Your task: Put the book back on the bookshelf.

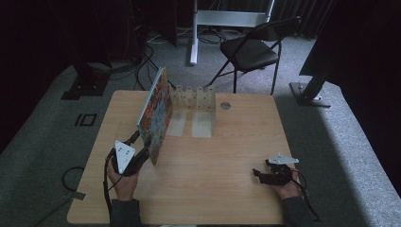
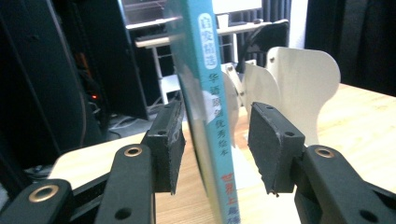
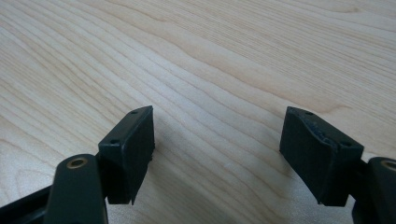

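Note:
A thin picture book (image 1: 156,113) with a colourful cover stands on edge on the wooden table (image 1: 227,142), tilted, near the left middle. My left gripper (image 1: 143,152) has its jaws around the book's near lower corner. In the left gripper view the book's teal spine (image 2: 205,70) rests against the left pad (image 2: 168,140), while a gap stays between the spine and the right pad (image 2: 273,144), so my left gripper (image 2: 217,140) is open. My right gripper (image 1: 257,173) lies low over the table at the front right. Its jaws (image 3: 217,140) stand wide apart with nothing between them.
A white slotted book rack (image 1: 194,101) stands at the back middle of the table, just behind the book, and its dividers (image 2: 299,79) show past the left jaws. A black folding chair (image 1: 250,49) and a desk leg stand beyond the table.

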{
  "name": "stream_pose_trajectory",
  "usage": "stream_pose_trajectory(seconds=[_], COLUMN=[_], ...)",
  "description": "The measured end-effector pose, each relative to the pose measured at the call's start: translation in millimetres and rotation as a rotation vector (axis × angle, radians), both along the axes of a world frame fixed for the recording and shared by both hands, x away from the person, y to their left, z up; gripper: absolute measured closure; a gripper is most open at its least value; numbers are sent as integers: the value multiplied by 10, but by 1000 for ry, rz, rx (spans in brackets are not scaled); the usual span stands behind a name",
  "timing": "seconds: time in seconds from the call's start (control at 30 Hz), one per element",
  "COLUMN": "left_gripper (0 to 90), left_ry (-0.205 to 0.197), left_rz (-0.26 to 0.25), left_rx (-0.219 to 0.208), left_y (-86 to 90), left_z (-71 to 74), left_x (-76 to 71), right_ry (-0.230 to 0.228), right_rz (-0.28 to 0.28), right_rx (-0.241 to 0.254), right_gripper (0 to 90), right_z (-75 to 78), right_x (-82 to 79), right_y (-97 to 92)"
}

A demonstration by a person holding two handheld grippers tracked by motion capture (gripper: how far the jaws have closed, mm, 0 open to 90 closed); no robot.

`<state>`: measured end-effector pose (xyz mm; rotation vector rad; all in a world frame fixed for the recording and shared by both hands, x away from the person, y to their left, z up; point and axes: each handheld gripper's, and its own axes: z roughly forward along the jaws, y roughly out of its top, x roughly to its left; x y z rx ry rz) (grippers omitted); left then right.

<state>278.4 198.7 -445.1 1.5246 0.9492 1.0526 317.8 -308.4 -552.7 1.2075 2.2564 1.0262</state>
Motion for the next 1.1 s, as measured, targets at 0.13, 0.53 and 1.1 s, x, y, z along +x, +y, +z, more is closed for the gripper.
stream_pose_trajectory(seconds=[0.13, 0.53, 1.1], left_gripper=[554, 613, 679], left_ry=[7, 15, 90], left_rz=[6, 5, -64], left_rx=[1, -3, 14], left_y=[23, 67, 51], left_z=[-13, -87, -246], left_x=[-39, -162, -214], right_ry=[0, 0, 0], right_rz=[0, 0, 0], right_rx=[0, -1, 0], right_gripper=[261, 261, 261], right_z=[0, 0, 0], right_x=[0, 0, 0], right_y=[0, 0, 0])
